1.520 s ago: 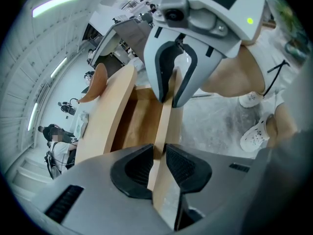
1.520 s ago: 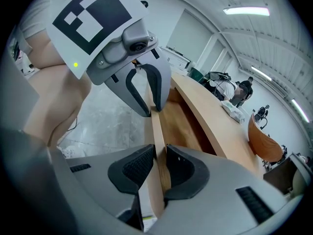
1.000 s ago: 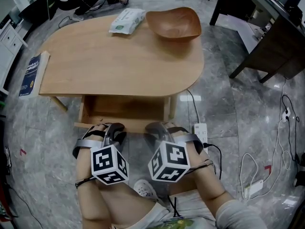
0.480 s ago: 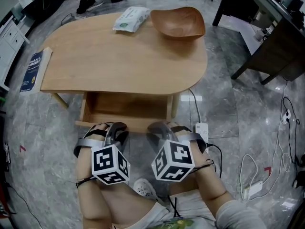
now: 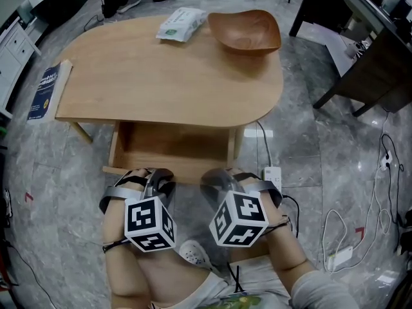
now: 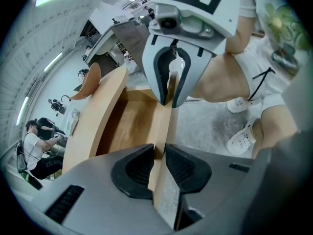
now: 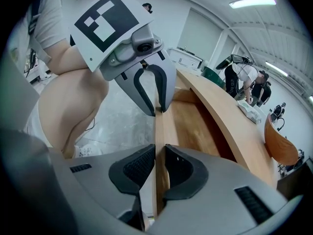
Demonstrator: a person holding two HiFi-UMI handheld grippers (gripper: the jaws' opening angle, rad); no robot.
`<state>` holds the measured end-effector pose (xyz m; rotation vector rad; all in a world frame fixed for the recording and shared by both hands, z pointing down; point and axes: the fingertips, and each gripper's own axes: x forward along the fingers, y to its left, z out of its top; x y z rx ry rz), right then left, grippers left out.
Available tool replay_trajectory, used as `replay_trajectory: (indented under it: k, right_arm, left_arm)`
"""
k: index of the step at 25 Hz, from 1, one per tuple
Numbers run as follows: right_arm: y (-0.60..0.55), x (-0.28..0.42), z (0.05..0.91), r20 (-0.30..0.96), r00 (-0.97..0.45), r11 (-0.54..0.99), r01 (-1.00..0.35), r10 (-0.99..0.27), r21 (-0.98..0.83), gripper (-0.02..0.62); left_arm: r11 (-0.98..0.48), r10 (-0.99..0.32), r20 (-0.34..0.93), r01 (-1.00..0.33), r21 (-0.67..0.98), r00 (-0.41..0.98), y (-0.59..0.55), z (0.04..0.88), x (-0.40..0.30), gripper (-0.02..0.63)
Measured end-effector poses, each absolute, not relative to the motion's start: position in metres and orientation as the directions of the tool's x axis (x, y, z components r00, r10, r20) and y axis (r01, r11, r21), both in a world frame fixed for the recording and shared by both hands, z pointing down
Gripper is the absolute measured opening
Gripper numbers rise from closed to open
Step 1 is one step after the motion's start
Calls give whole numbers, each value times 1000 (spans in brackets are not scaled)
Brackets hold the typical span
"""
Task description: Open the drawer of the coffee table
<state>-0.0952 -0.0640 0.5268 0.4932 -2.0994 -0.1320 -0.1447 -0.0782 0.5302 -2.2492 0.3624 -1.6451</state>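
Note:
The wooden coffee table [image 5: 167,76] has its drawer [image 5: 170,143] pulled out toward me, inside bare. My left gripper [image 5: 156,176] grips the left part of the drawer front board [image 5: 183,170], and my right gripper [image 5: 215,179] grips it just to the right. In the left gripper view the board [image 6: 164,126] runs between the left gripper [image 6: 159,153] pads, which are closing on it; the right gripper [image 6: 168,94] bites the same edge further along. In the right gripper view the right gripper [image 7: 160,155] is likewise closing on the board [image 7: 159,126], beyond which the left gripper [image 7: 156,104] shows.
On the table top lie a wooden bowl [image 5: 244,29], a pack of wipes [image 5: 181,24] and a blue book [image 5: 45,92]. A power strip [image 5: 270,174] and cables lie on the grey floor to the right. A dark table [image 5: 360,63] stands at far right. My knees are just behind the grippers.
A little more of the drawer's inside shows below the table edge. Both grippers keep their hold on the front board.

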Motion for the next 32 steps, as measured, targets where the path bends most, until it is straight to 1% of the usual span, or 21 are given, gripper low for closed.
replay_trajectory:
  k: [4, 16, 26, 32]
  right_arm:
    - [-64, -97, 527, 786, -475, 914, -289, -396, 285, 75]
    - [-47, -98, 531, 808, -486, 940, -229, -334, 251, 74]
    - [-39, -99, 533, 828, -467, 949, -201, -309, 242, 73]
    - [-33, -100, 535, 835, -469, 956, -196, -288, 219, 72]
  left_arm:
    - [-912, -396, 866, -18, -410, 304, -78, 530, -146, 78]
    - [-944, -318, 895, -18, -329, 314, -61, 533, -148, 78]
    - [-952, -293, 905, -11, -305, 309, -53, 534, -149, 77]
    - [-964, -255, 916, -4, -267, 311, -48, 536, -151, 75]
